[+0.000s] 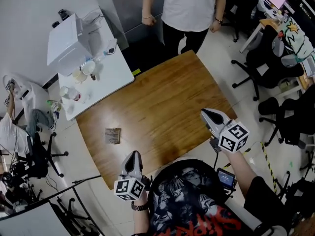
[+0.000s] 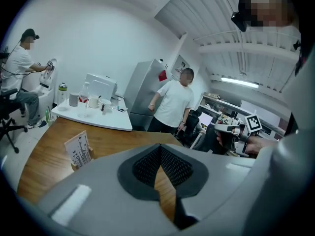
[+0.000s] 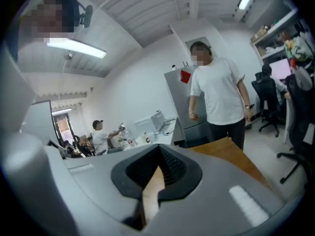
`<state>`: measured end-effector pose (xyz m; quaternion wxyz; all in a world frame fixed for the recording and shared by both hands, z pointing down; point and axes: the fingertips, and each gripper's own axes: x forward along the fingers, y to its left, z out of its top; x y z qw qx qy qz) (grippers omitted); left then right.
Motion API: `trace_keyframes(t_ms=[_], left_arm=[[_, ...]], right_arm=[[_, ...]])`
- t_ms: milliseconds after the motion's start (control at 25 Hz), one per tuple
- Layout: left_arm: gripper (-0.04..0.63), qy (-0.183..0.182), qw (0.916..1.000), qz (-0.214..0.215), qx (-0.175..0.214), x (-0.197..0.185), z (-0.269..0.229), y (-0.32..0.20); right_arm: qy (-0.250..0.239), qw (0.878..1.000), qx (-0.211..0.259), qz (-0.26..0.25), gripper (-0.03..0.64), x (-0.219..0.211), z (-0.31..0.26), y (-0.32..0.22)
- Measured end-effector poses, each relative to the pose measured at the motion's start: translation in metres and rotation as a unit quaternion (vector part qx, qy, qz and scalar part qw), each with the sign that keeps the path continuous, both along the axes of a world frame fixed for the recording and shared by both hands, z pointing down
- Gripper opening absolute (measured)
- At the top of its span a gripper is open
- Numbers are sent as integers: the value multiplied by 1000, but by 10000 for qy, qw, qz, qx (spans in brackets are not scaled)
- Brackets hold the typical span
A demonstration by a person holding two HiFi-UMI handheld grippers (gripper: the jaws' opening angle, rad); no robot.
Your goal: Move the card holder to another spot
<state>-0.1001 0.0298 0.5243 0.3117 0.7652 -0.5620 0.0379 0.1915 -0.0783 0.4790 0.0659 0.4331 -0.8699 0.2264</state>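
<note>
The card holder [image 1: 112, 135] is a small wooden stand with a printed white card. It stands on the left part of the brown wooden table [image 1: 162, 107], and the left gripper view shows it upright at the left [image 2: 78, 150]. My left gripper [image 1: 133, 157] hovers at the table's near edge, to the right of the holder and apart from it, jaws shut and empty [image 2: 160, 149]. My right gripper [image 1: 209, 115] is at the table's near right corner, far from the holder, also shut with nothing in it [image 3: 158, 149].
A white side table [image 1: 110, 75] with a white appliance, cups and bottles adjoins the far left corner. A person in a white shirt [image 1: 189, 9] stands beyond the far edge. Office chairs [image 1: 261, 68] stand at the right. Another person [image 1: 10, 127] sits at the far left.
</note>
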Motion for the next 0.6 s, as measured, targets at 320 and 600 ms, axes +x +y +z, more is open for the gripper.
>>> trace_keyframes(t_ms=[320, 600], left_arm=[[0, -27, 9999, 43, -95, 8, 12, 9], [0, 7, 10000, 28, -70, 13, 8, 18]], right_arm=[[-221, 9994, -240, 63, 17, 25, -12, 8], [-177, 9991, -388, 47, 17, 17, 0, 24]])
